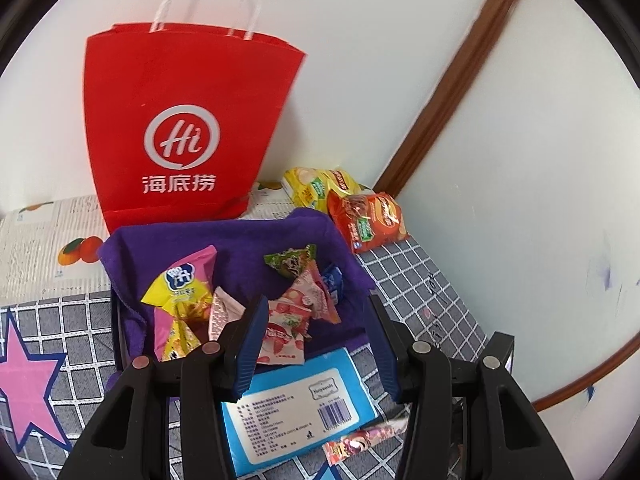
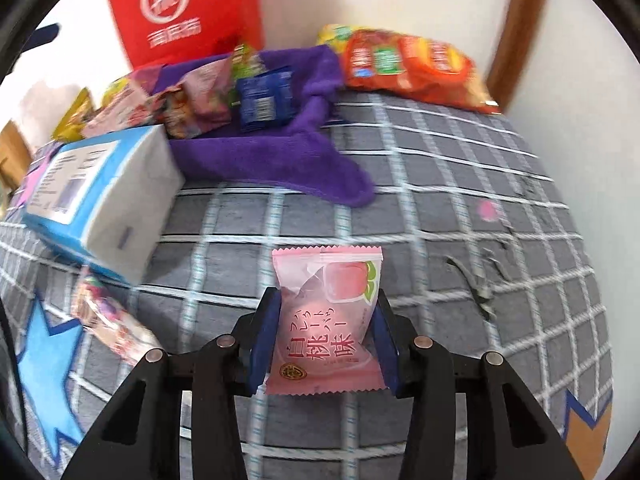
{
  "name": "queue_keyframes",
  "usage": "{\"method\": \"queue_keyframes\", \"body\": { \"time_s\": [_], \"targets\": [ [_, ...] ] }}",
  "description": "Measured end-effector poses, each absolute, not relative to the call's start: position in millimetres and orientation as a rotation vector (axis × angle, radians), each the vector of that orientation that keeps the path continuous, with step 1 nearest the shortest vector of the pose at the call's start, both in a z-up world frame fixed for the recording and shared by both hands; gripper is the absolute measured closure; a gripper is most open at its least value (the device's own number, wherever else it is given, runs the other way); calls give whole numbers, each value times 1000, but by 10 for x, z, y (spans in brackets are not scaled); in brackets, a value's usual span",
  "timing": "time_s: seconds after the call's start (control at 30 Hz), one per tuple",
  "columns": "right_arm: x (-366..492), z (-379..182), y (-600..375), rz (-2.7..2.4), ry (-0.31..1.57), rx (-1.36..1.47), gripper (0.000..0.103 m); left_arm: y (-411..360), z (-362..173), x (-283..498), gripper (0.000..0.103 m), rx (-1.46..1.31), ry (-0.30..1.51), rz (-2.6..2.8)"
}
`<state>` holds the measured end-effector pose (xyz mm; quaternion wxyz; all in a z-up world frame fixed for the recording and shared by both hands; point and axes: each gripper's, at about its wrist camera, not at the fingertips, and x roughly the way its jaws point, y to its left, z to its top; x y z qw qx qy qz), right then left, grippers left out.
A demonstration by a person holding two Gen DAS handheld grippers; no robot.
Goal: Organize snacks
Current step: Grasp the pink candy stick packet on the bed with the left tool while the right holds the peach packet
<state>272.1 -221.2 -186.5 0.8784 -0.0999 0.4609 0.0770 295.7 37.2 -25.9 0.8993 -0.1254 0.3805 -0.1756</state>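
1. Two blue pads of our right gripper [image 2: 324,340] clenched the pink peach snack packet [image 2: 326,320], held above the grid cloth [image 2: 440,184].
2. Our left gripper [image 1: 316,344] hung released, nothing between its jaws.
3. Beyond it, loose snacks [image 1: 296,300] lay in the purple-lined box [image 1: 240,240].

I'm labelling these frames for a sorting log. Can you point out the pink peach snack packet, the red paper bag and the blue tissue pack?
pink peach snack packet [image 2: 326,320]: right wrist view, middle of wrapper.
red paper bag [image 1: 184,128]: left wrist view, front panel at logo.
blue tissue pack [image 1: 296,408]: left wrist view, white label.
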Motion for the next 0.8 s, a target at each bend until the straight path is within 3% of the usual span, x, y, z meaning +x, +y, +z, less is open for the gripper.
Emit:
{"method": "queue_keyframes", "body": {
  "time_s": [0.27, 0.8],
  "targets": [
    [2598, -1910, -2476, 140, 863, -122, 58, -85, -402, 2701, 56, -125, 828, -369],
    [2392, -1815, -2671, 141, 850, -29, 59, -864, -1420, 1923, 56, 207, 920, -434]
  ]
}}
